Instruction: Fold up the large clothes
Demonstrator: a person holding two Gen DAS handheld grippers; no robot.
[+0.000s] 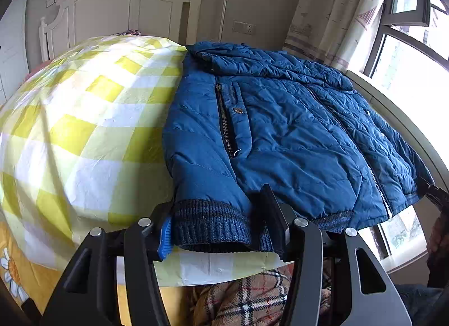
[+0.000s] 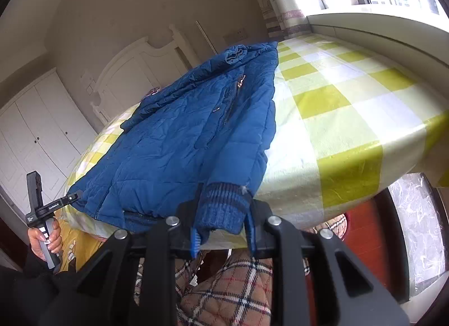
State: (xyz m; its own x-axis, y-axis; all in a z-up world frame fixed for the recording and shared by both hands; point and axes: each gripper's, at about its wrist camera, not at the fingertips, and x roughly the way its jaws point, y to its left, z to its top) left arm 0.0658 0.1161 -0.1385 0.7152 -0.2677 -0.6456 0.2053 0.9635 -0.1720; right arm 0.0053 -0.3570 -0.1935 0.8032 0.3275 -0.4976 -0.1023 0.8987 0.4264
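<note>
A blue quilted jacket (image 1: 294,129) lies front up, zipped, on a surface covered with a yellow-and-white checked cloth (image 1: 84,118). In the left wrist view my left gripper (image 1: 221,230) is shut on the dark ribbed cuff (image 1: 210,225) of the near sleeve, which fills the gap between the pads. In the right wrist view my right gripper (image 2: 224,239) is shut on the other sleeve's ribbed cuff (image 2: 224,208) at the cloth's front edge; the jacket (image 2: 182,135) stretches away behind it. A hand (image 2: 46,239) holds the left gripper's handle at the far left.
A white headboard (image 1: 118,8) and a wall stand behind the jacket's collar. White wardrobe doors (image 2: 36,135) are on one side, a window (image 1: 415,45) with a curtain (image 1: 336,11) on the other. Plaid fabric (image 2: 233,292) lies below the front edge, and an orange daisy-print cloth (image 1: 16,269) hangs lower left.
</note>
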